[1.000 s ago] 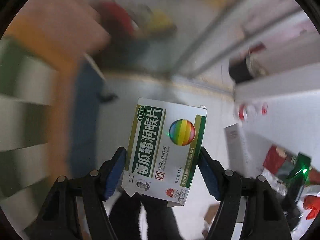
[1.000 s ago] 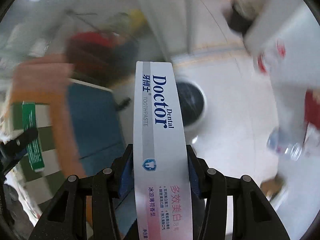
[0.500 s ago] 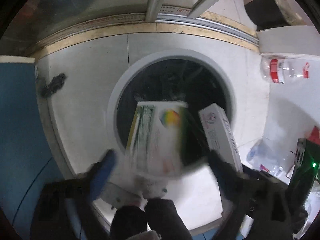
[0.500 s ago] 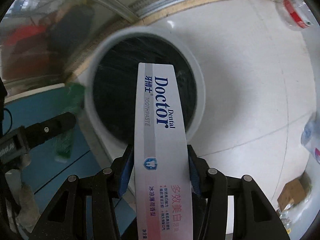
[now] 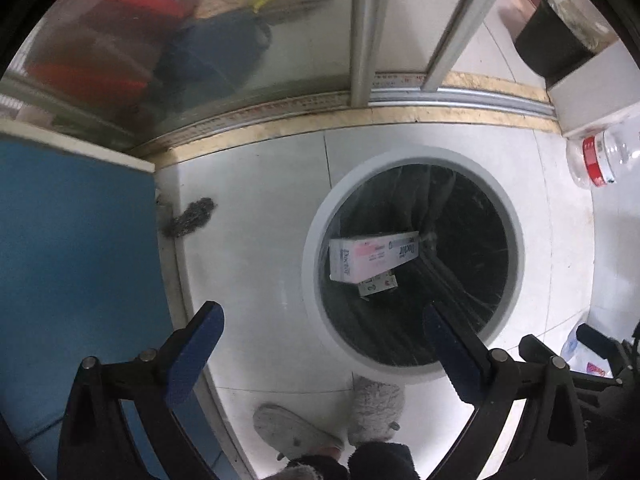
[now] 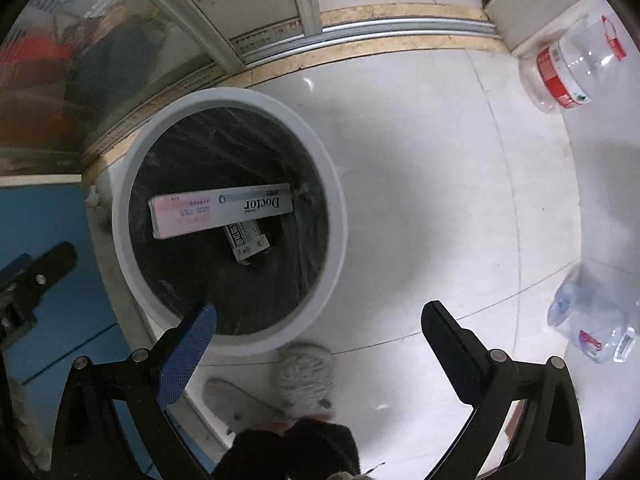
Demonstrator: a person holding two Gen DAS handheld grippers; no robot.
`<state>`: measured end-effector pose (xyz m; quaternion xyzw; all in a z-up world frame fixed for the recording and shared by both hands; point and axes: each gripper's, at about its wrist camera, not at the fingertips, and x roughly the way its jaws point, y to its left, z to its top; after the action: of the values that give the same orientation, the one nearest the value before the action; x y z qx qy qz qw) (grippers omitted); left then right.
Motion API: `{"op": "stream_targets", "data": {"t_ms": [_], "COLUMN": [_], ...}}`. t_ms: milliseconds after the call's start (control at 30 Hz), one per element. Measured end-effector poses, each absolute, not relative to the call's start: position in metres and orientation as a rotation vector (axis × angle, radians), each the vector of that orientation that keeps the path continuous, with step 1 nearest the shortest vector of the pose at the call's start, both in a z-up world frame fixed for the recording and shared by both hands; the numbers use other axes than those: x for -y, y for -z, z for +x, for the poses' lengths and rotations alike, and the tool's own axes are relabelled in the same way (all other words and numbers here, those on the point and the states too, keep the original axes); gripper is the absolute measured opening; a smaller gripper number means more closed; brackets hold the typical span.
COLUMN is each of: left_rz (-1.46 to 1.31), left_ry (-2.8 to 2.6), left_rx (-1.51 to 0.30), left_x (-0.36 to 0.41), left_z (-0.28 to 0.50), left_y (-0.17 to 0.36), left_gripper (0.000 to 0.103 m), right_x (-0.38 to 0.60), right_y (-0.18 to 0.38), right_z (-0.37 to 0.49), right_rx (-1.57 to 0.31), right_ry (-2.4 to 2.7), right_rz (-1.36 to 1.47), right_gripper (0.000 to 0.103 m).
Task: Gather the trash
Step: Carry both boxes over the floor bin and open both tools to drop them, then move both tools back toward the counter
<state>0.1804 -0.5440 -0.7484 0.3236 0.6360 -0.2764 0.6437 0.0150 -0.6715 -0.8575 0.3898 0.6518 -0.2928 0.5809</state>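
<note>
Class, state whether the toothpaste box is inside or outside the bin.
Inside: the toothpaste box lies within the bin's white rim, on its black liner.

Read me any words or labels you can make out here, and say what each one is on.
"Doctor": toothpaste box in the bin, upside down in the right wrist view.
"Dental": same box, small, beside it; barely legible.
Pink print on that box: too small.
Smaller box beneath: unreadable.
Red-label bottle: too blurred.
Second bottle: too blurred.
</note>
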Motion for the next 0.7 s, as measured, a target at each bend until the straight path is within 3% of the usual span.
{"op": "stream_targets", "data": {"t_ms": [100,267,633,700], "left_rz": [0.73,0.714,0.632,0.619], "left_ry": [0.609,0.604,0.664,0.673], "left_rx": [-1.435,-1.396,-1.325,-1.315], "left_x": [0.535,0.525,0.486,0.477], "left_z": [0.179,0.172,0.144,0.139], "left_y": [0.732,0.685,0.514,0.48], "left_gripper": [0.102,0.102,0.102,0.102], "right_x": [0.668,0.652,0.622,0.621], "right_y": [0.849,0.781,0.574,0.562], "right_z": [0.011,0.007,-0.015,-0.017], "right_rx": [-1.507,-1.443,-1.307,-1.298], "right_ry": [0.689,0.713,0.732,0.73], "right_rz": [0.909,0.868,0.751,0.746], "right_gripper": [0.103,0.103,0.103,0.103]}}
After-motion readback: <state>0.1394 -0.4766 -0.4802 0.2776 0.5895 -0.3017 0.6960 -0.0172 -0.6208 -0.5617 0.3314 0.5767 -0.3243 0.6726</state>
